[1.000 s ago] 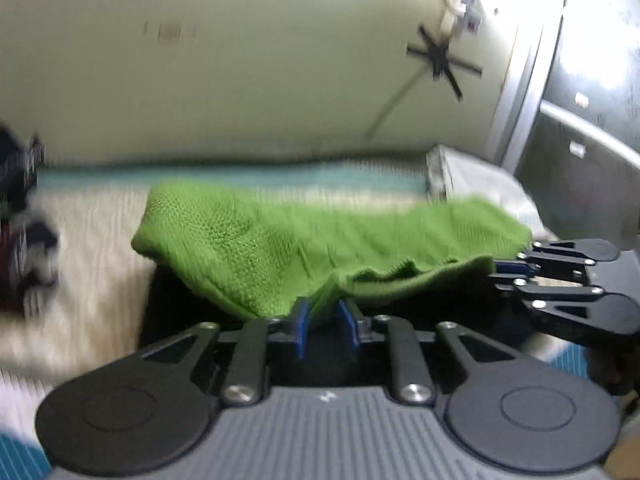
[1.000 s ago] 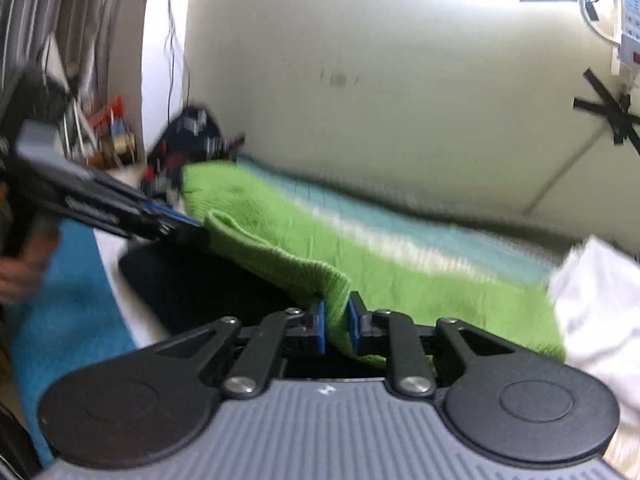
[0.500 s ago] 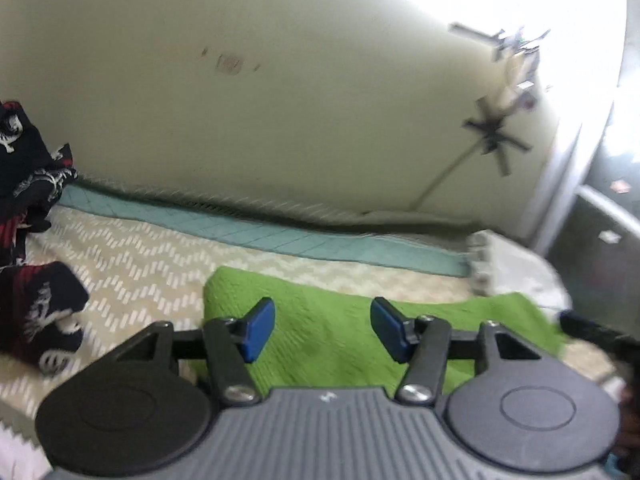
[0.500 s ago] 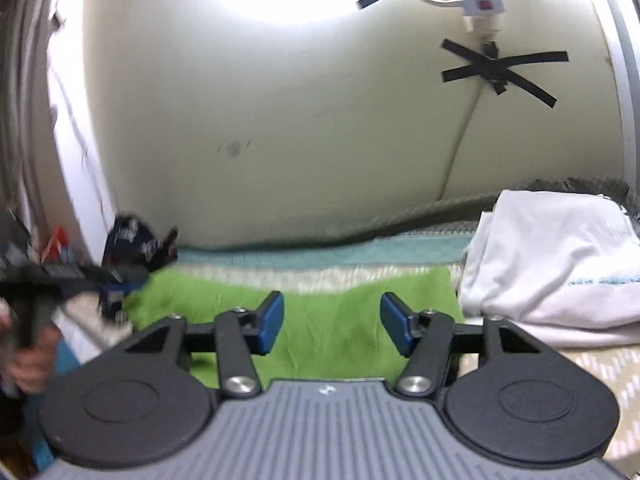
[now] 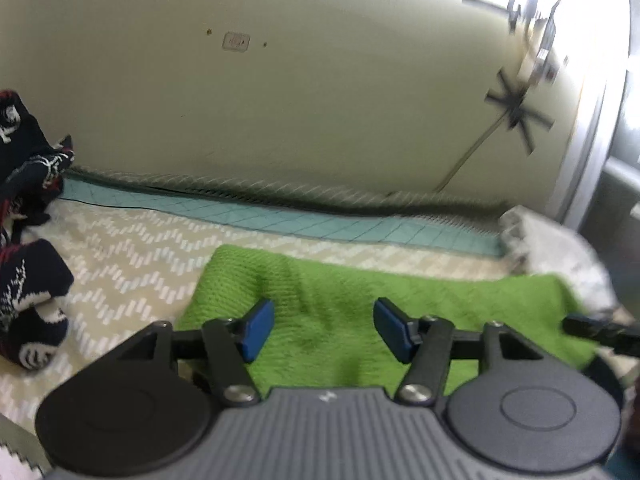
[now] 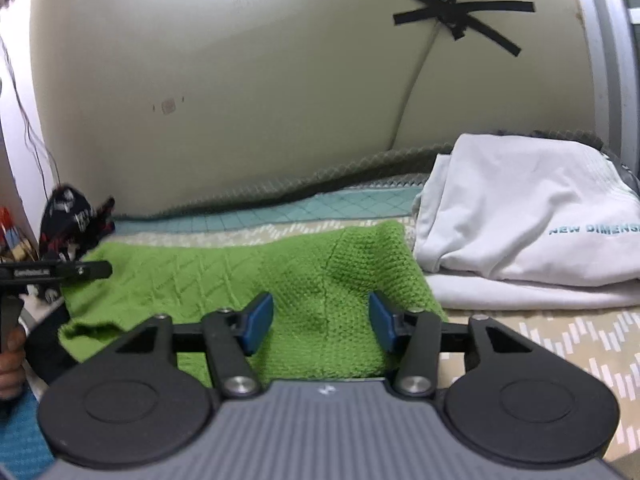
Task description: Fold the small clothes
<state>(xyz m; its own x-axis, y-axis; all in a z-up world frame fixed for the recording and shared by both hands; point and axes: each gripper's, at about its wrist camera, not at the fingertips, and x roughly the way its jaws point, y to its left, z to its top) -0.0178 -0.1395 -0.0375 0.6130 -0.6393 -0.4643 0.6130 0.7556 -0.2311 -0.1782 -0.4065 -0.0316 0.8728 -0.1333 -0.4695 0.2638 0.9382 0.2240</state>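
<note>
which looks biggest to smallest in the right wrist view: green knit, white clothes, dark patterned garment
1. green knit, though it lies nearer the camera than the others, which inflates it
2. white clothes, close to the knit in apparent size
3. dark patterned garment, farther off and partly hidden

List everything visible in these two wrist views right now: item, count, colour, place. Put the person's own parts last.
green knit garment: 1, green, lying flat on the bed, centre
white folded clothes: 1 stack, white, right of the green garment
dark patterned clothes: 1 pile, navy with red and white, far left
bedspread: 1, beige zigzag with a teal band, under everything
black tape cross: 1, black, on the wall
left claw: 1, black with blue pads, open over the garment
right claw: 1, same, open
hand: 1, left edge, gripping a handle
</note>
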